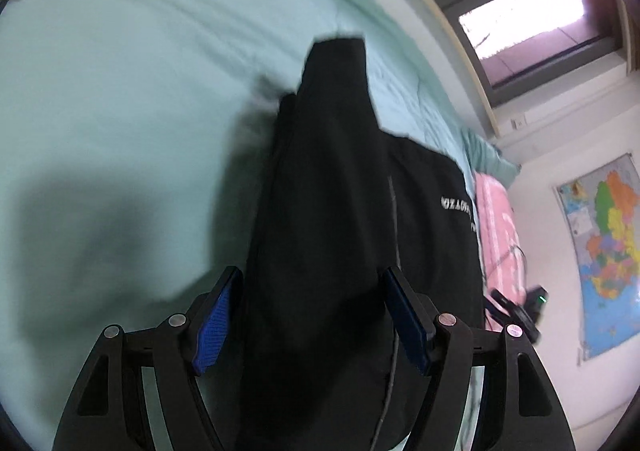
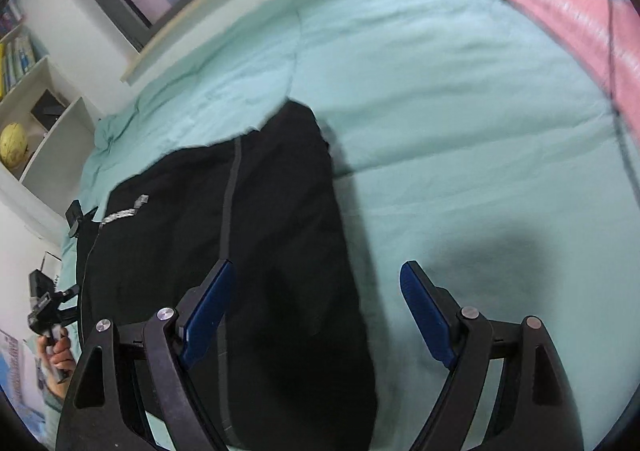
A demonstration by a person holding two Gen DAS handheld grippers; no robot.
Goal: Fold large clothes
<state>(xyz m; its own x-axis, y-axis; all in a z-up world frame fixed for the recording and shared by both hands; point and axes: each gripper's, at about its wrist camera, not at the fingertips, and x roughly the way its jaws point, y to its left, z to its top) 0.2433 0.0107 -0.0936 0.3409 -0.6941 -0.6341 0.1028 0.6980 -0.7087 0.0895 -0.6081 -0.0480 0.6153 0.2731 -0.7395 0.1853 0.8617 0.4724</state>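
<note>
A large black garment (image 1: pixel 332 235) with small white lettering (image 1: pixel 456 207) lies on a pale green bedsheet (image 1: pixel 120 111), one long part stretched away from me. My left gripper (image 1: pixel 314 315) hovers over it, jaws wide open, holding nothing. In the right wrist view the same garment (image 2: pixel 248 235) lies left of centre, a grey zip line (image 2: pixel 230 187) running down it. My right gripper (image 2: pixel 318 311) is open and empty above the garment's right edge, its right finger (image 2: pixel 426 315) over bare sheet.
A pink blanket (image 2: pixel 568 11) lies along the bed's far side, a thin dark cable (image 2: pixel 614 91) across it. Window (image 1: pixel 520 11), wall map (image 1: pixel 604 247), white shelf with a yellow ball (image 2: pixel 14 143). The other gripper and hand (image 2: pixel 52 335) show at left.
</note>
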